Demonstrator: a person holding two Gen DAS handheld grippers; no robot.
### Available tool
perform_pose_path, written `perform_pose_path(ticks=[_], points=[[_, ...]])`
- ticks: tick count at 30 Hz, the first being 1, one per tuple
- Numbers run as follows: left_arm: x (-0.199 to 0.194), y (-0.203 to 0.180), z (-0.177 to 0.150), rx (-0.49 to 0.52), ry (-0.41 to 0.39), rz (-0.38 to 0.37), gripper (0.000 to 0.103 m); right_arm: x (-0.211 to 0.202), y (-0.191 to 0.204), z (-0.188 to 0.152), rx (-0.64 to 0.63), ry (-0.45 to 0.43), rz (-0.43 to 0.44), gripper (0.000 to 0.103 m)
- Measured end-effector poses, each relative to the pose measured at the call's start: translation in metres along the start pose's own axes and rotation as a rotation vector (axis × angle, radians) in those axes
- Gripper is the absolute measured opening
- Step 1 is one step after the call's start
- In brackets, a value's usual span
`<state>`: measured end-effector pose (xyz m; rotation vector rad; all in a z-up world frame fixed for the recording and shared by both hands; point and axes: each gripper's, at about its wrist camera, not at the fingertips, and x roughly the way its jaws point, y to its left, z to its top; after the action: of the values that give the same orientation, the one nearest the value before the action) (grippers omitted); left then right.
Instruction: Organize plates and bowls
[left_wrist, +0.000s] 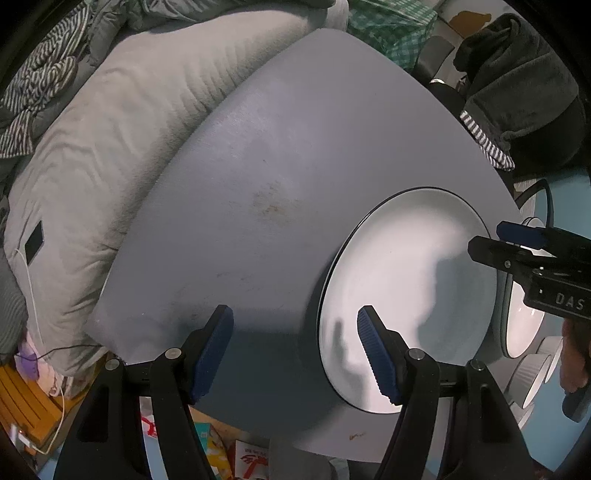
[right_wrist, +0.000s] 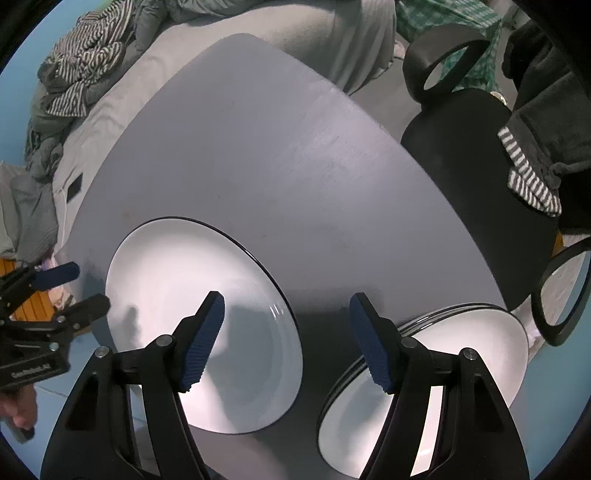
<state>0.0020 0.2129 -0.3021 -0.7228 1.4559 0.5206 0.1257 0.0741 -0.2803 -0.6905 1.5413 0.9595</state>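
Left wrist view
- Left gripper (left_wrist: 295, 354): jaws spread wide, nothing between them; it points down over the table (left_wrist: 258, 184).
- Its right pad: over the near rim of the plate (left_wrist: 406, 288); whether it touches is hard to tell.
- Its left pad: over bare tabletop.
- Plate: white, dark-rimmed, lying flat near the table's right edge.
- Right gripper (left_wrist: 487, 240): enters from the right edge, over the plate's far side.
- Bowls (left_wrist: 532, 376): partly seen beyond the plate at the right edge, blurred.

Right wrist view
- Right gripper (right_wrist: 286, 339): jaws wide, holding nothing.
- Its left pad: over the plate (right_wrist: 177, 280).
- Its right pad: over the stack (right_wrist: 461, 339) of plates, just beside the single plate.
- Left gripper (right_wrist: 85, 288): at the left, jaws apart, by the plate's left rim.
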Motion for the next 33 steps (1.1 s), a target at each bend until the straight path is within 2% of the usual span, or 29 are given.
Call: perform_pose_path(ticks=[6, 11, 13, 15, 16, 17, 20, 25, 31, 33], points=[[0.01, 0.004, 0.0, -0.015, 0.025, -0.015, 0.071, 0.006, 0.003, -0.002, -0.005, 0.013, 0.017, 0.07], [0.015, 0.005, 0.0, -0.024, 0.032, -0.037, 0.071, 0.012, 0.004, -0.004, -0.006, 0.036, 0.023, 0.057], [0.017, 0.005, -0.001, -0.028, 0.036, -0.042, 0.071, 0.016, 0.006, -0.006, -0.008, 0.046, 0.029, 0.048], [0.018, 0.006, -0.001, -0.033, 0.037, -0.05, 0.071, 0.018, 0.007, -0.007, -0.011, 0.053, 0.023, 0.046], [0.019, 0.007, -0.002, -0.037, 0.038, -0.053, 0.068, 0.019, 0.007, -0.008, -0.011, 0.053, 0.013, 0.043], [0.019, 0.008, -0.002, -0.04, 0.039, -0.055, 0.061, 0.019, 0.007, -0.008, -0.009, 0.049, 0.006, 0.042], [0.022, 0.009, -0.002, -0.047, 0.051, -0.052, 0.052, 0.018, 0.004, -0.009, 0.004, 0.039, -0.002, 0.034], [0.025, 0.006, -0.004, -0.033, 0.071, -0.059, 0.045, 0.021, -0.007, -0.011, 0.05, 0.059, 0.023, 0.022], [0.025, 0.005, -0.007, -0.034, 0.085, -0.076, 0.041, 0.024, -0.007, -0.017, 0.043, 0.076, 0.042, 0.02], [0.024, 0.002, -0.007, -0.032, 0.087, -0.093, 0.031, 0.024, -0.006, -0.017, 0.041, 0.076, 0.042, 0.019]])
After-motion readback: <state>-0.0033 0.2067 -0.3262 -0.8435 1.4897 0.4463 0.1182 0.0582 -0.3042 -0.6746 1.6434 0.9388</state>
